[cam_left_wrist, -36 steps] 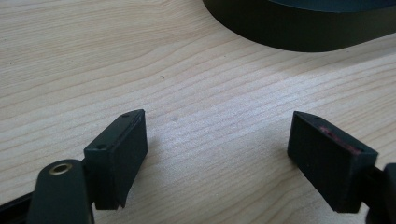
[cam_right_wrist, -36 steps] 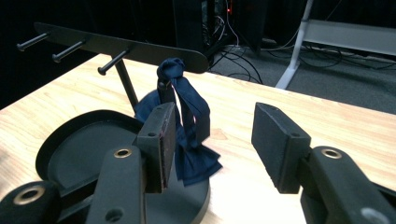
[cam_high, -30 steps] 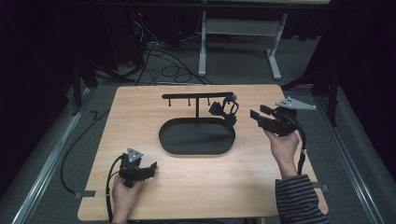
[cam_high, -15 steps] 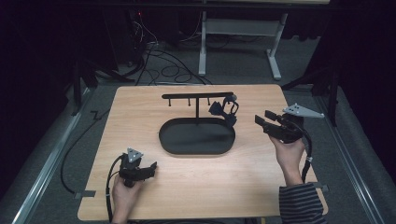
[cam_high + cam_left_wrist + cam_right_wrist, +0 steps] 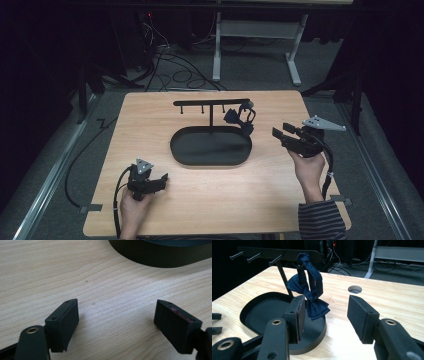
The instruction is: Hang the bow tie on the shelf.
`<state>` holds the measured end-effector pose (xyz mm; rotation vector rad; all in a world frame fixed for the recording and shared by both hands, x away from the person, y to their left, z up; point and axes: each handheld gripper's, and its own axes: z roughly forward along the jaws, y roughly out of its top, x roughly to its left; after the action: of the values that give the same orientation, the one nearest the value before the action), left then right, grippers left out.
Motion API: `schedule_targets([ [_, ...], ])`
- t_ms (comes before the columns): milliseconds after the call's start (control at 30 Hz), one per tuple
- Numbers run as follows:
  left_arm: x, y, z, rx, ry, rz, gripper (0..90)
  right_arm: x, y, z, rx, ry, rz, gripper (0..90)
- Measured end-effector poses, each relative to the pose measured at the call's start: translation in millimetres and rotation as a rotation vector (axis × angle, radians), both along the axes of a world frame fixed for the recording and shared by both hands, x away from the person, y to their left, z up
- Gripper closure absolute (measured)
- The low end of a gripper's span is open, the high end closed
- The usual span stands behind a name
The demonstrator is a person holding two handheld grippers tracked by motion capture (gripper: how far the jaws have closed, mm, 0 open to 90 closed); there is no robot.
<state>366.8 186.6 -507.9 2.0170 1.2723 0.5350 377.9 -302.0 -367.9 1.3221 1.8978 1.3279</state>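
A black stand has an oval tray [image 5: 200,150] and a T-shaped bar [image 5: 210,102] with pegs. From the bar's right end hangs a dark blue bow tie [image 5: 240,119], also in the right gripper view [image 5: 308,290]. My right gripper [image 5: 277,134] is held right of the tray and points at the bow tie. Its jaws [image 5: 325,307] stand open with nothing between them, and the tie hangs beyond the tips. My left gripper [image 5: 162,178] rests low on the wooden table's front left, open and empty [image 5: 116,312], with the tray's wall [image 5: 160,255] ahead.
The wooden table [image 5: 150,125] has a round cable hole [image 5: 355,289] behind the stand. Other pegs on the bar [image 5: 252,257] are bare. Cables [image 5: 165,55] and a white desk frame [image 5: 260,30] lie on the floor beyond the far edge.
My right gripper has drifted slightly to the right and back toward the person, away from the bow tie. The left gripper has kept still.
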Motion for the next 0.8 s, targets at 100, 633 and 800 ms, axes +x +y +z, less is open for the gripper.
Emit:
schedule_targets([
  [100,0.0,0.0,0.0,0.0,0.0,0.0,20.5,-3.3,-0.3,-2.2,0.001,0.0,0.003,49.9],
  [633,0.0,-0.1,-0.2,-0.001,-0.003,0.001,20.5,-20.0,-5.3,-13.0,0.033,0.003,0.002,49.6],
  [800,0.0,-0.1,-0.1,0.0,-0.002,0.001,20.5,-22.5,-8.7,-18.0,0.045,0.012,-0.006,49.5],
])
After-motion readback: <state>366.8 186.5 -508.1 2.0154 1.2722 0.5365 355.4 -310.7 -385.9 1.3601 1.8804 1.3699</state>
